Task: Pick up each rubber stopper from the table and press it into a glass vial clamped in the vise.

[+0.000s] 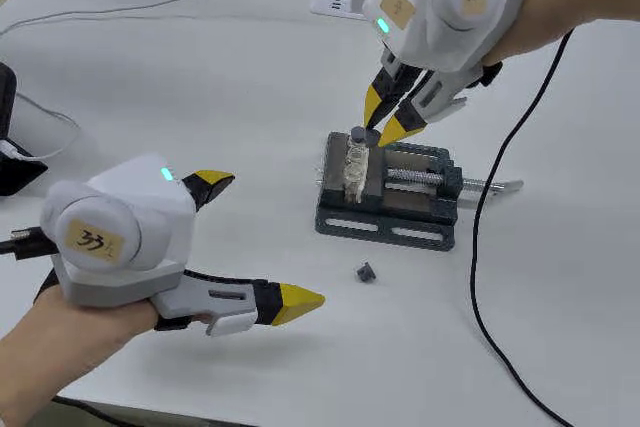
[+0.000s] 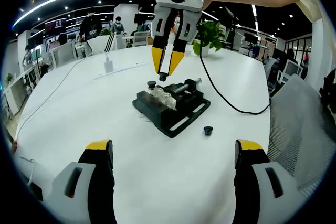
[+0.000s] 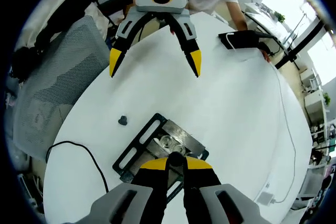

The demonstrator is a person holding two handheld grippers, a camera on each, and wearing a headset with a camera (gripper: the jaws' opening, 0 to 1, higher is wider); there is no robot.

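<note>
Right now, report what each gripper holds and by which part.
The right gripper pinches a dark rubber stopper by its sides, at the tips. The left gripper is open, holding nothing.

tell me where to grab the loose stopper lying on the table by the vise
Pinch the loose stopper across its sides, coming straight down with the open left gripper. It sits small and low on the table, apart from the vise with free space all round, so a jaw fits on either side from above; a sideways approach would probably just push it along.
</note>
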